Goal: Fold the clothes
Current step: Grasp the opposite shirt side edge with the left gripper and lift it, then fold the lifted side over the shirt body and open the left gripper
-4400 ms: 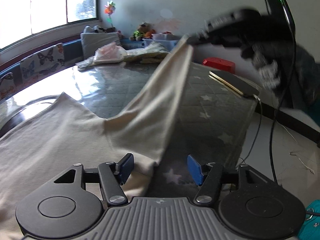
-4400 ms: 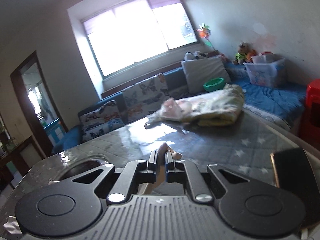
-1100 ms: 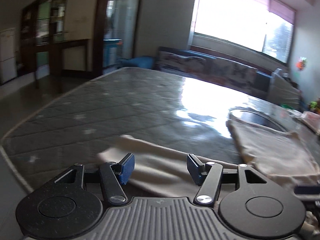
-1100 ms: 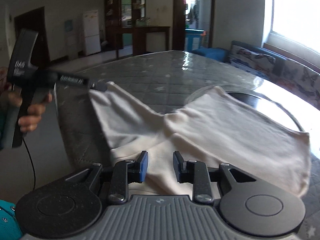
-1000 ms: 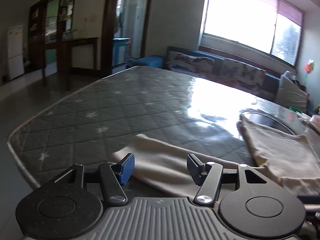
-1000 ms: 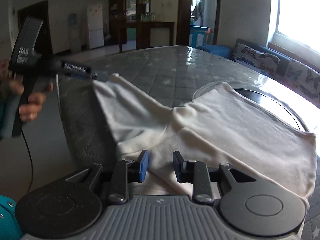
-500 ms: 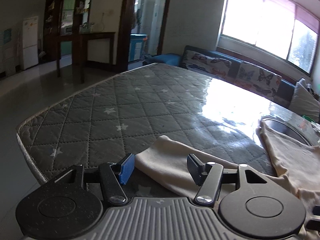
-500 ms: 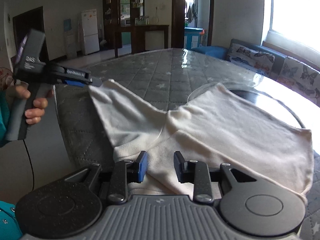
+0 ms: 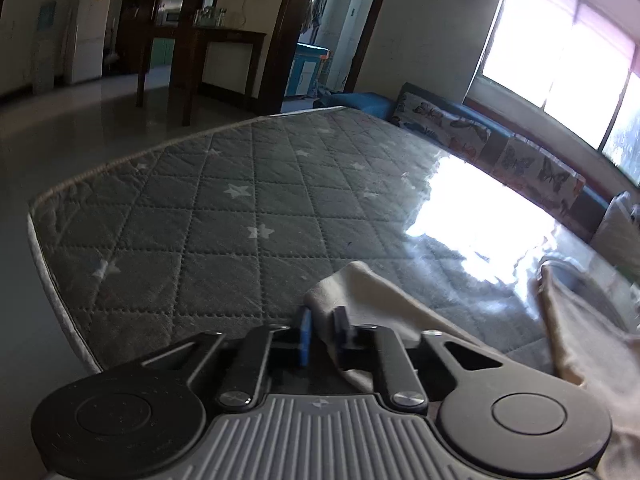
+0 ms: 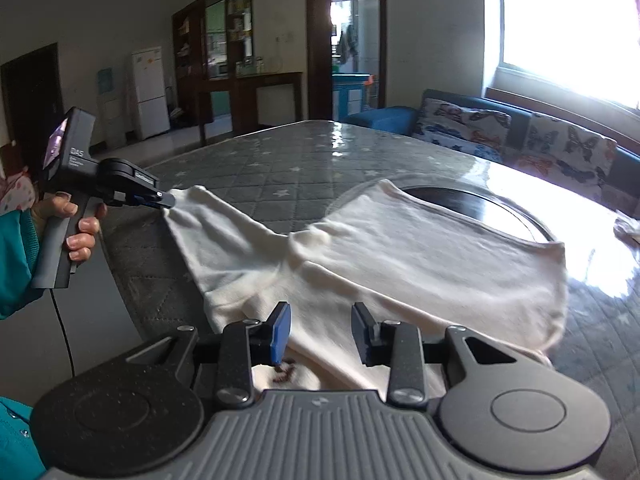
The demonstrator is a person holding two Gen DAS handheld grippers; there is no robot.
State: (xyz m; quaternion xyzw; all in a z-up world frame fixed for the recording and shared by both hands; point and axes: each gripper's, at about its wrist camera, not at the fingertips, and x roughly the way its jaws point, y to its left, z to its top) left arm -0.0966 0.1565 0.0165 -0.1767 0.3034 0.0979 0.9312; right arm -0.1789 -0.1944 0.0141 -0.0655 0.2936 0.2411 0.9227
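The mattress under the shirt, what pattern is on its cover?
The mattress is grey, quilted in diamonds with small white stars; clearest in the left wrist view.

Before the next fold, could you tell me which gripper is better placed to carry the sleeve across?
Left: the left gripper is shut on the cream sleeve; the right gripper stands open over the shirt's body.

left gripper (image 9: 323, 334) pinching cream garment (image 9: 372, 292), quilted mattress (image 9: 224, 208)

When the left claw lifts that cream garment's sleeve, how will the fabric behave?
The cream garment is probably floppy: it sags and creases away from the left claw. It looks light and thin. It will likely drag across the quilted mattress rather than slide freely.
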